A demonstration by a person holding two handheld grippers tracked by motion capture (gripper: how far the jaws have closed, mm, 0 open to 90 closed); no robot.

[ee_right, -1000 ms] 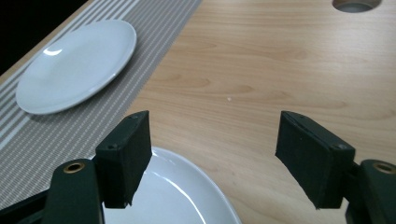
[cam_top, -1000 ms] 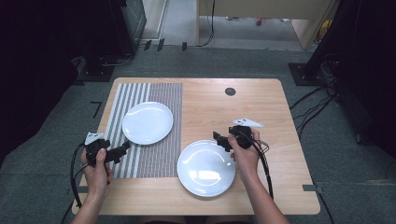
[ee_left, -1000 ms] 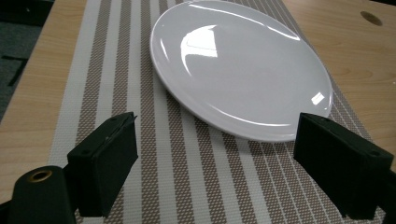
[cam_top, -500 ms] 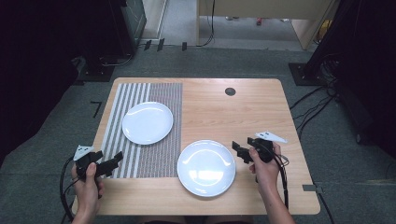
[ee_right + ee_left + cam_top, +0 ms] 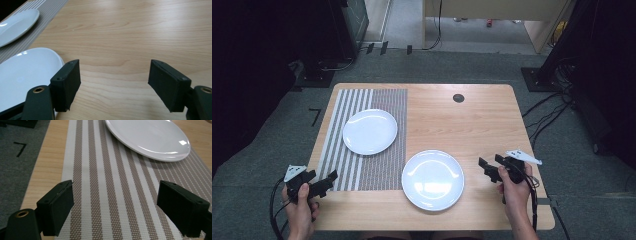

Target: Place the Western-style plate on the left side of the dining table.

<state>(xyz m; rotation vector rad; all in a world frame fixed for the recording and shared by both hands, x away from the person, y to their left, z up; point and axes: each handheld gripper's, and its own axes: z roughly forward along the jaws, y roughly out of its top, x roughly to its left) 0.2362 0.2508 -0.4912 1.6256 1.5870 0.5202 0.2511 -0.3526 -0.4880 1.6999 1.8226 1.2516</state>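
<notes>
Plates sit apart from both your grippers. Your left gripper (image 5: 328, 181) hangs with jaws spread and empty over the near left corner of the striped placemat (image 5: 362, 165), and the far plate (image 5: 370, 131) lies on that mat well ahead of its fingers (image 5: 57, 207). Your right gripper (image 5: 490, 167) is also released, holding nothing; the near plate (image 5: 432, 179) rests on the wooden table (image 5: 462, 125) just beside its jaws.
</notes>
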